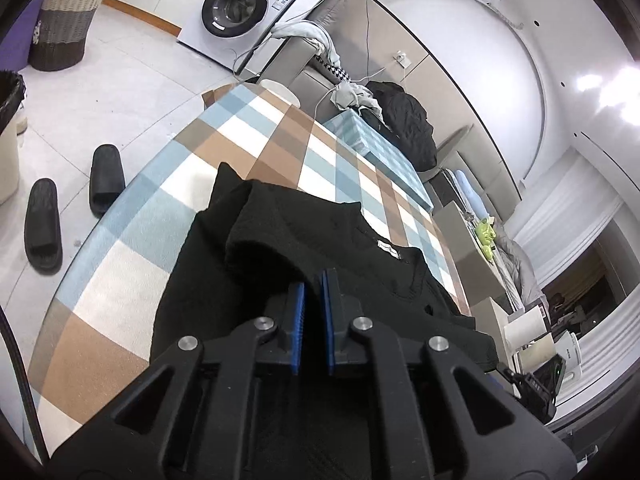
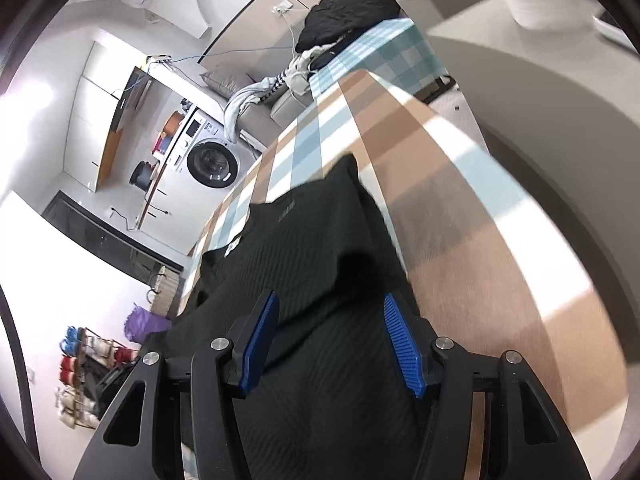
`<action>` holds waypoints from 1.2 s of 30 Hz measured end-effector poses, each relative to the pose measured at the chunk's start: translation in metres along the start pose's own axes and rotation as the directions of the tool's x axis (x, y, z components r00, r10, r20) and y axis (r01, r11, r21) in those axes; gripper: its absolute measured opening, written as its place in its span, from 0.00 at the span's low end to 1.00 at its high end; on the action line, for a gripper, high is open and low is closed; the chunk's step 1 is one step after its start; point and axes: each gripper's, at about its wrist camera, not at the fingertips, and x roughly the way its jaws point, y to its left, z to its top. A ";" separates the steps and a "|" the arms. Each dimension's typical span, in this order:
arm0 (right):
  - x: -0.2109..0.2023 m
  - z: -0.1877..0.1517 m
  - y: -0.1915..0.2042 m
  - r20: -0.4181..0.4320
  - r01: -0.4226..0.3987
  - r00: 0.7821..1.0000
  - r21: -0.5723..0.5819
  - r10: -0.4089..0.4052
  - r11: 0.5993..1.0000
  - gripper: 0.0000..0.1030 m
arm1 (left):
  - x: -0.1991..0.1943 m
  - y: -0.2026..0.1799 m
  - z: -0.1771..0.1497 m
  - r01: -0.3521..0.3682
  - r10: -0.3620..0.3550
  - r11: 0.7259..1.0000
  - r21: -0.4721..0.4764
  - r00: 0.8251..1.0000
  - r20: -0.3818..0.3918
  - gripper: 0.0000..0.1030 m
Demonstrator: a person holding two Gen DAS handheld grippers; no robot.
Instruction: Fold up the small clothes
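Observation:
A black knit garment (image 1: 328, 248) lies spread on the checked tablecloth (image 1: 168, 216), with a white neck label (image 1: 389, 249) showing. One sleeve is lifted and folded over its body. My left gripper (image 1: 316, 276) is shut on a raised fold of this fabric, and its blue pads (image 1: 298, 320) stand almost together. In the right wrist view the same garment (image 2: 304, 240) stretches away from me. My right gripper (image 2: 331, 296) hovers open over its near part, with the blue pads (image 2: 400, 340) wide apart and nothing pinched between them.
A pile of dark and light clothes (image 1: 400, 120) sits at the table's far end. Two black slippers (image 1: 72, 208) lie on the floor to the left. A washing machine (image 1: 240, 12) and a woven basket (image 1: 68, 20) stand beyond. A paper roll (image 1: 524, 324) stands at the right.

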 end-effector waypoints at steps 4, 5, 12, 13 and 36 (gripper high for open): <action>0.012 0.015 0.009 0.018 0.022 1.000 -0.025 -0.022 0.999 0.24 | -0.003 -0.001 0.005 -0.005 0.005 1.000 0.017 1.000 0.012 0.01; 0.014 0.018 0.011 0.012 0.024 1.000 -0.032 -0.024 0.999 0.13 | -0.005 -0.001 0.006 -0.004 0.004 1.000 0.019 1.000 0.014 0.01; 0.010 0.051 0.031 0.053 -0.077 0.996 -0.021 0.078 0.997 0.07 | -0.005 -0.011 0.036 0.001 -0.003 0.999 0.054 0.999 0.044 0.01; 0.012 0.060 0.032 0.061 -0.086 0.994 -0.003 0.086 0.996 0.07 | -0.001 -0.013 0.043 -0.002 0.000 0.998 0.059 0.999 0.049 0.01; 0.085 0.124 0.040 -0.009 0.126 0.992 -0.051 -0.126 0.991 0.41 | 0.104 -0.019 0.092 -0.152 0.169 0.968 0.200 0.983 -0.072 0.59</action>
